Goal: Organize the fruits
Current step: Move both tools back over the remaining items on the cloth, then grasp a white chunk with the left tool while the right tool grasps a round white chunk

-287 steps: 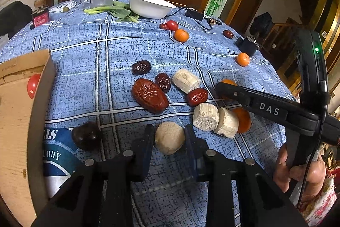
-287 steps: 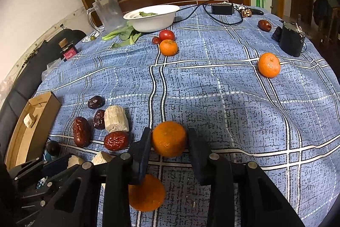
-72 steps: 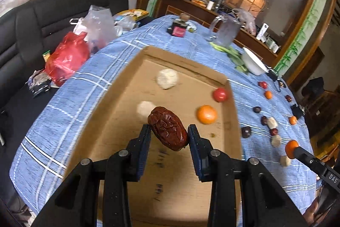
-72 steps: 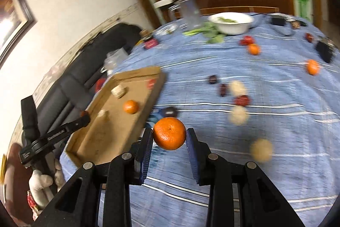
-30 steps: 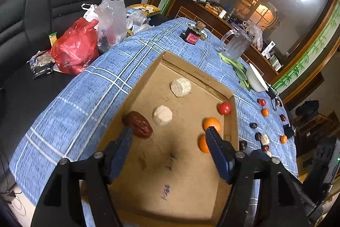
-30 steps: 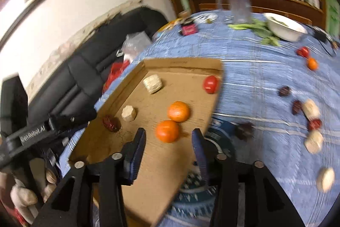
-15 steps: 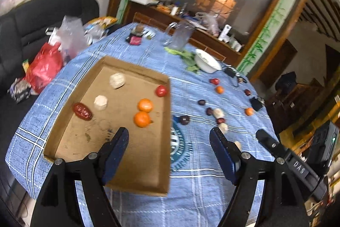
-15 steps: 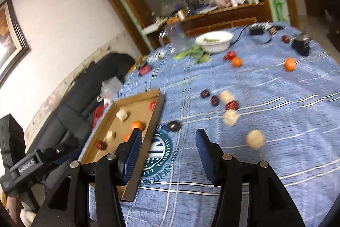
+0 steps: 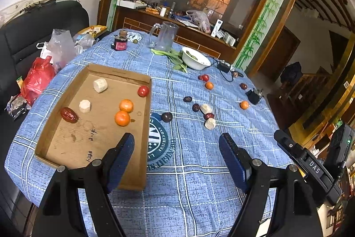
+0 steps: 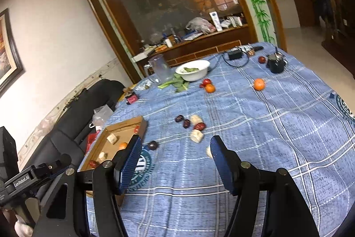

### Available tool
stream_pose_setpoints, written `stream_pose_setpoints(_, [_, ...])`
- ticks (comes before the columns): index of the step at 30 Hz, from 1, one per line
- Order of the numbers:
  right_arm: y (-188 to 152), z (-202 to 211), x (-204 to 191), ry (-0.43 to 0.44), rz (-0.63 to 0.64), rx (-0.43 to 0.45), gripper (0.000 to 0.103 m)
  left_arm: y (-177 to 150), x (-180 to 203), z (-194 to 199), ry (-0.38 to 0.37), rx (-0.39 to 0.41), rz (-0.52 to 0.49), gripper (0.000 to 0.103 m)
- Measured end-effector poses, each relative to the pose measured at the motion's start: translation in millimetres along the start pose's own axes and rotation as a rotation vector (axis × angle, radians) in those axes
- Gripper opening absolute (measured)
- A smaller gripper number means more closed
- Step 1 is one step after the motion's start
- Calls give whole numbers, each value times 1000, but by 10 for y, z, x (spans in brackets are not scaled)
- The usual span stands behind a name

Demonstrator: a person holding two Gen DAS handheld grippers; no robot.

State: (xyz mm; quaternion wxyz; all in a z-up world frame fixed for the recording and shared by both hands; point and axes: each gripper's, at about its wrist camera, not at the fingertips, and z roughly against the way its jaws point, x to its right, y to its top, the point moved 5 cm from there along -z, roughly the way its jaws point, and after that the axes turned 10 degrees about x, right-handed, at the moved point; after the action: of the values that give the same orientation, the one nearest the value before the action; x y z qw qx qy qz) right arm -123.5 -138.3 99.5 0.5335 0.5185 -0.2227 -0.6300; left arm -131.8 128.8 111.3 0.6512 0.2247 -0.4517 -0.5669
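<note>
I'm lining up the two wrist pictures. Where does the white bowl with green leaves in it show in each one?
Left wrist view: the white bowl with green leaves sits upper middle, at the table's far side, right of the clear plastic jug.
Right wrist view: the bowl sits just above centre, again right of the jug.
Shared landmark: the brown cardboard tray, lower left in both.

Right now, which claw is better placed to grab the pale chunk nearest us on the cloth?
Right claw: it is open, and the chunk peeks out beside its finger. The left claw sits nearer the box.
</note>
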Motion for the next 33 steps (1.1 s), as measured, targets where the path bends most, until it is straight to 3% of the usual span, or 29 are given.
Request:
stream_pose_setpoints(13, [-409, -736, 586, -133, -39, -201, 68, -226, -22, -753, 0, -123, -21, 78])
stream_pose_setpoints(18, [-430, -816, 848, -181, -68, -216, 68, -330, 5, -1135, 16, -193, -44, 78])
stream_pose_setpoints(24, [-426, -860, 1108, -238, -90, -230, 68, -504, 256, -1439, -50, -265, -79, 78])
stream_pose_setpoints(28, [-442, -930, 1121, -232, -81, -243, 68, -537, 313, -1543, -64, -288, -86, 78])
stream_pose_setpoints(33, [-444, -1060, 1064, -212, -31, -276, 68, -471, 177, -1609, -21, -284, -56, 78])
